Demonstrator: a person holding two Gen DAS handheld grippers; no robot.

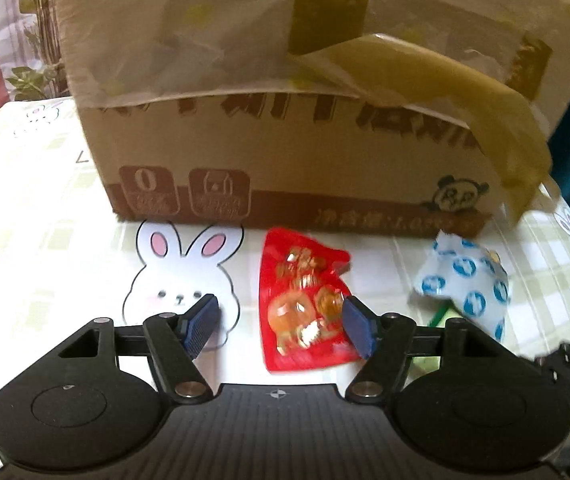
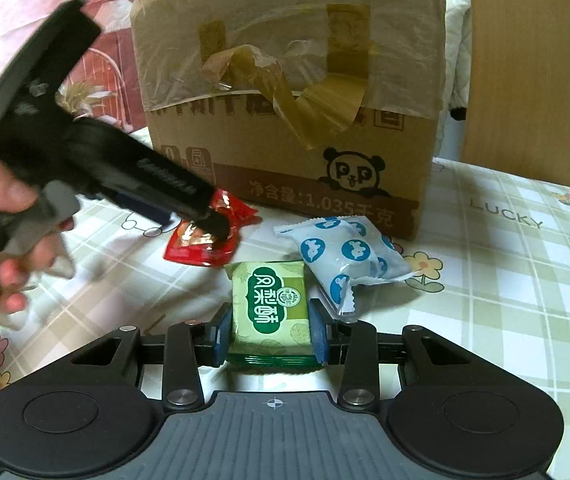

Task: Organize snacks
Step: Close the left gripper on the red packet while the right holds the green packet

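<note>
A red snack packet (image 1: 303,300) lies on the tablecloth in front of a cardboard box (image 1: 285,160). My left gripper (image 1: 281,322) is open, with its right pad at the packet's right edge; the packet lies between the fingers. In the right wrist view the left gripper (image 2: 205,220) reaches over the red packet (image 2: 205,240). My right gripper (image 2: 271,338) is shut on a green snack packet (image 2: 271,308). A white packet with blue dots (image 2: 345,258) lies just beyond it, also in the left wrist view (image 1: 465,284).
The taped cardboard box (image 2: 285,100) stands close behind the snacks. A checked tablecloth (image 2: 505,300) with rabbit and flower prints covers the table. A wooden panel (image 2: 533,80) stands at the right. A plant (image 1: 37,40) is behind the box at left.
</note>
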